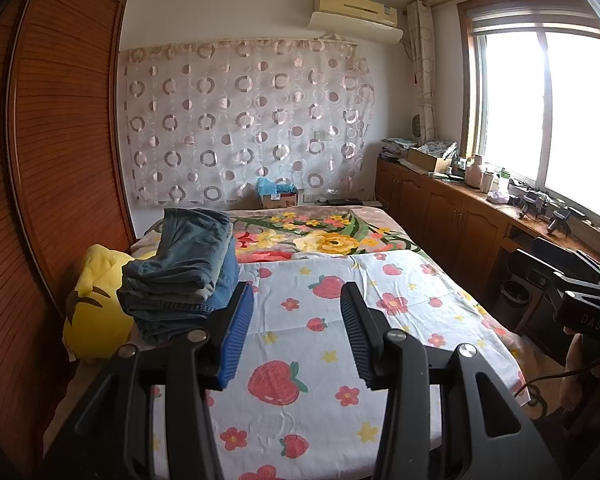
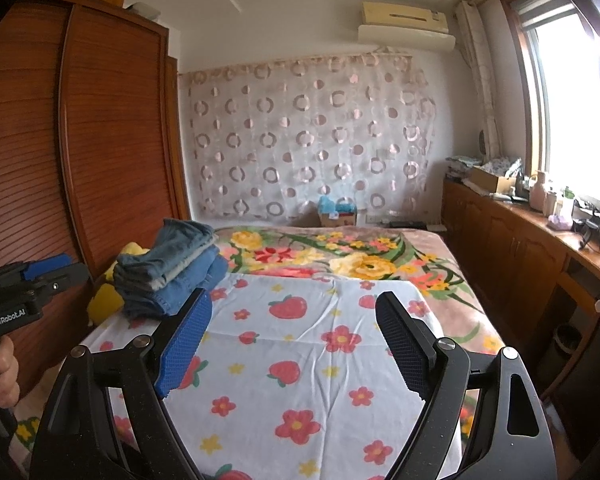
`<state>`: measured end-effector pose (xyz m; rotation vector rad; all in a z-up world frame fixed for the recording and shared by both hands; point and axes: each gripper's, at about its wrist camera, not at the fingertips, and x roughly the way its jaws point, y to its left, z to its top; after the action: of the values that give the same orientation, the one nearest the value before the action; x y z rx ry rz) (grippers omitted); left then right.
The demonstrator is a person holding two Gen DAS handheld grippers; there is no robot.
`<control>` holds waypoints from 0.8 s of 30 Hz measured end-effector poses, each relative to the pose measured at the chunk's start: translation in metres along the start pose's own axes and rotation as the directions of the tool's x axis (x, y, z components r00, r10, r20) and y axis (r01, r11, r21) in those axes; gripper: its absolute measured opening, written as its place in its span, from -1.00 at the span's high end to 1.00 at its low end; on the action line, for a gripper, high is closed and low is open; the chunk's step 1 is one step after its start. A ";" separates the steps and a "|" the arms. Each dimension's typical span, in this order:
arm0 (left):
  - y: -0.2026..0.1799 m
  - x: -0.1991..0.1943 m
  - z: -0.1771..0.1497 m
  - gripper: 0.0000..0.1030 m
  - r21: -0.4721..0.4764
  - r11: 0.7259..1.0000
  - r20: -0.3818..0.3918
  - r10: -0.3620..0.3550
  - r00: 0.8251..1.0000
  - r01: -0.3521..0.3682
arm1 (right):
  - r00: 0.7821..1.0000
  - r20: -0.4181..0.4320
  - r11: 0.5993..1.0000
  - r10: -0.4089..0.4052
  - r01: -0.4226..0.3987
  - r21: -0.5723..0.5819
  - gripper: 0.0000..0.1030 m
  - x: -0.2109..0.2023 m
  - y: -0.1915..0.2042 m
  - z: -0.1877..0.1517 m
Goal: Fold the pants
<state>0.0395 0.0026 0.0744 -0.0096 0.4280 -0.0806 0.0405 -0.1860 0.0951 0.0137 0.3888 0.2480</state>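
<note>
A stack of folded blue jeans (image 1: 184, 268) lies at the left side of the bed, on the strawberry-print sheet (image 1: 300, 320); it also shows in the right wrist view (image 2: 168, 276). My left gripper (image 1: 298, 300) is open and empty, above the sheet just right of the stack. My right gripper (image 2: 292, 312) is open and empty over the sheet, right of the stack. Each gripper shows in the other's view: the right one (image 1: 580, 300) at the right edge, the left one (image 2: 32, 280) at the left edge.
A yellow plush pillow (image 1: 96, 300) lies left of the jeans against a wooden wardrobe (image 1: 60, 140). A floral blanket (image 1: 332, 236) covers the far half of the bed. A wooden cabinet (image 1: 460, 208) with clutter runs along the window at the right.
</note>
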 end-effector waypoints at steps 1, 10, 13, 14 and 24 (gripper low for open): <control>0.000 0.000 0.000 0.13 0.001 1.000 0.000 0.000 1.000 0.000 | 1.000 -0.001 1.000 0.001 -0.001 0.000 -0.67 0.000 0.000 0.000; 0.001 0.000 0.000 0.13 -0.001 1.000 0.001 -0.001 1.000 0.001 | 1.000 0.003 1.000 -0.003 0.003 -0.004 -0.67 0.001 0.001 0.000; 0.000 0.000 0.000 0.13 0.000 1.000 0.001 0.000 1.000 0.000 | 1.000 0.005 1.000 -0.006 0.006 -0.006 -0.67 0.001 0.001 0.000; 0.001 0.000 0.000 0.13 0.000 1.000 0.001 0.000 1.000 0.000 | 1.000 0.005 1.000 -0.007 0.007 -0.005 -0.67 0.001 0.002 0.000; 0.001 -0.001 0.001 0.13 0.000 1.000 0.000 0.000 1.000 0.000 | 1.000 0.005 1.000 -0.006 0.006 -0.004 -0.67 0.001 0.001 0.000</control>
<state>0.0393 0.0036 0.0753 -0.0096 0.4275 -0.0810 0.0412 -0.1846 0.0947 0.0091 0.3837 0.2428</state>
